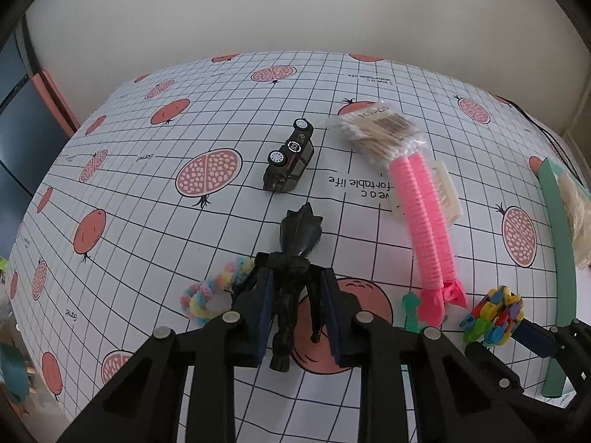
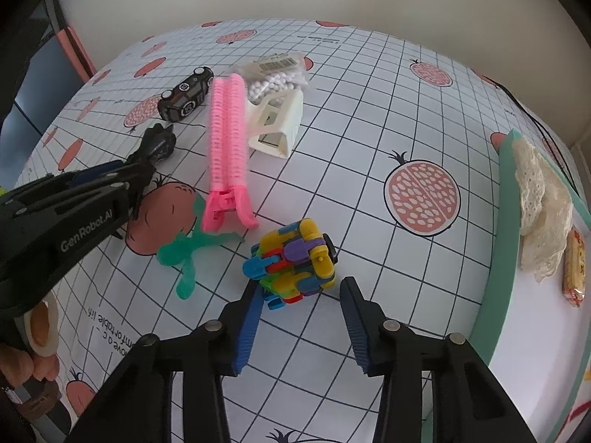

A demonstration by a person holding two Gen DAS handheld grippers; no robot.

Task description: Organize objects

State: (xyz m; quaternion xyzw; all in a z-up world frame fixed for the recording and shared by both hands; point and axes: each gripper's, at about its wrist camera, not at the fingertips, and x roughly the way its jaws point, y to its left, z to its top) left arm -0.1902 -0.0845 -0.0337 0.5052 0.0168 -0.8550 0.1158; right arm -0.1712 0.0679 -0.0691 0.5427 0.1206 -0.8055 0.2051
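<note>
The black toy figure (image 1: 295,258) lies on the bench (image 1: 147,203) near the middle, head pointing away, and the left hand-held gripper (image 1: 297,317) straddles its body and legs, pads either side but with gaps showing, so I'd call that a narrow stance, not yet a pinch. It looks lined up along the figure's length to take it by the waist.

Over to the right, the multicoloured block toy (image 2: 291,262) sits just ahead of the right hand-held gripper (image 2: 301,317), whose fingers stand wide apart, the left pad just beside the toy, the right one clear of it. That reads as an approach for a grab.

Just beside the figure on the left is a pastel fluffy ring (image 1: 212,293). Farther off rests a black toy car (image 1: 290,158) tipped on its side, then a bag of cotton swabs (image 1: 376,129) and a pink hair roller clip (image 1: 430,232) overlapping a cream clip (image 2: 279,125). At the right edge a green-rimmed tray (image 2: 498,251) already holds lace cloth (image 2: 539,206), likely the sorting destination.
</note>
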